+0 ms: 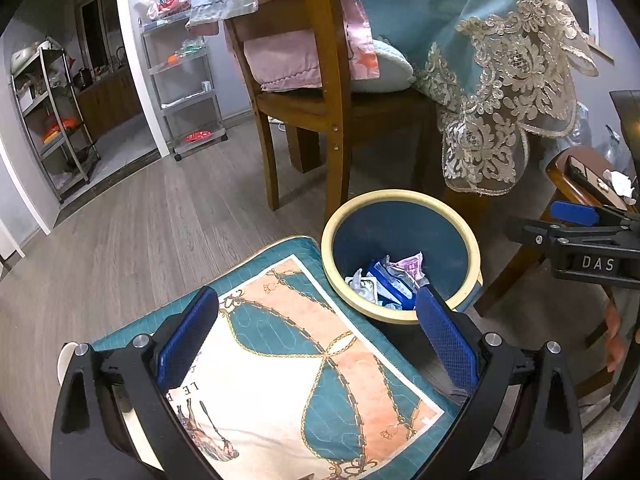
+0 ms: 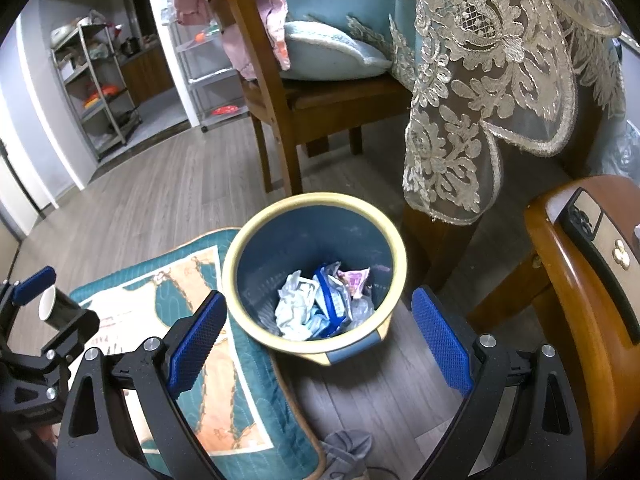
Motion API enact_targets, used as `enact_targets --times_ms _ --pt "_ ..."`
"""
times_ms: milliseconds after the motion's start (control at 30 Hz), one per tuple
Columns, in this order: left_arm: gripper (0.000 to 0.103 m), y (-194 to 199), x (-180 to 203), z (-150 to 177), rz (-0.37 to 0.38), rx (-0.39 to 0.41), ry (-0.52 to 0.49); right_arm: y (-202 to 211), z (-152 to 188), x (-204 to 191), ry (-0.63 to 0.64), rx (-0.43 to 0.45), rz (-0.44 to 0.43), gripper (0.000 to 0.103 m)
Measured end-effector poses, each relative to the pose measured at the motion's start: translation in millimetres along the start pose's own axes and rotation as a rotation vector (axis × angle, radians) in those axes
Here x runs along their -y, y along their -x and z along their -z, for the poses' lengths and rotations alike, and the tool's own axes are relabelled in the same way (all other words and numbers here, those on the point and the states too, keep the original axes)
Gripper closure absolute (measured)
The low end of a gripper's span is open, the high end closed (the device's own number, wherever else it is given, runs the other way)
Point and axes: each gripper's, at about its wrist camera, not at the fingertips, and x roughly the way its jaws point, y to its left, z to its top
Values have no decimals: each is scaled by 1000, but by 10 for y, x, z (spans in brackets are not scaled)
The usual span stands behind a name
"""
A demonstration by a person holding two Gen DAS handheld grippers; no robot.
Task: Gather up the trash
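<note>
A blue trash bin with a cream rim [image 1: 468,236] [image 2: 256,224] stands on the wood floor and holds crumpled wrappers and tissue [image 1: 386,280] [image 2: 320,300]. My left gripper [image 1: 316,328] is open and empty above a patterned cushion [image 1: 296,360], just left of the bin. My right gripper [image 2: 320,328] is open and empty, hovering over the bin's near rim. In the right wrist view the left gripper [image 2: 40,308] shows at the far left next to a paper cup [image 2: 50,304]. A crumpled tissue [image 1: 620,182] lies on a wooden stool [image 1: 560,172].
A wooden chair [image 1: 320,100] with cushions stands behind the bin. A lace-edged teal tablecloth [image 1: 500,80] hangs down at the right. The stool [image 2: 568,280] carries a phone-like device [image 2: 600,236]. Metal shelves [image 1: 52,120] stand far left. A grey cloth [image 2: 344,452] lies on the floor.
</note>
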Motion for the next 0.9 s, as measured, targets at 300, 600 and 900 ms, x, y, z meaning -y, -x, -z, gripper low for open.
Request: enact_targets --times_ms 300,600,900 --pt "6 -12 24 6 1 -1 -9 -3 4 -2 0 0 3 10" --pt "6 -5 28 14 5 0 -17 3 -5 2 1 -1 2 10" --pt "6 -6 35 13 5 -1 -17 -2 9 1 -2 -1 2 10"
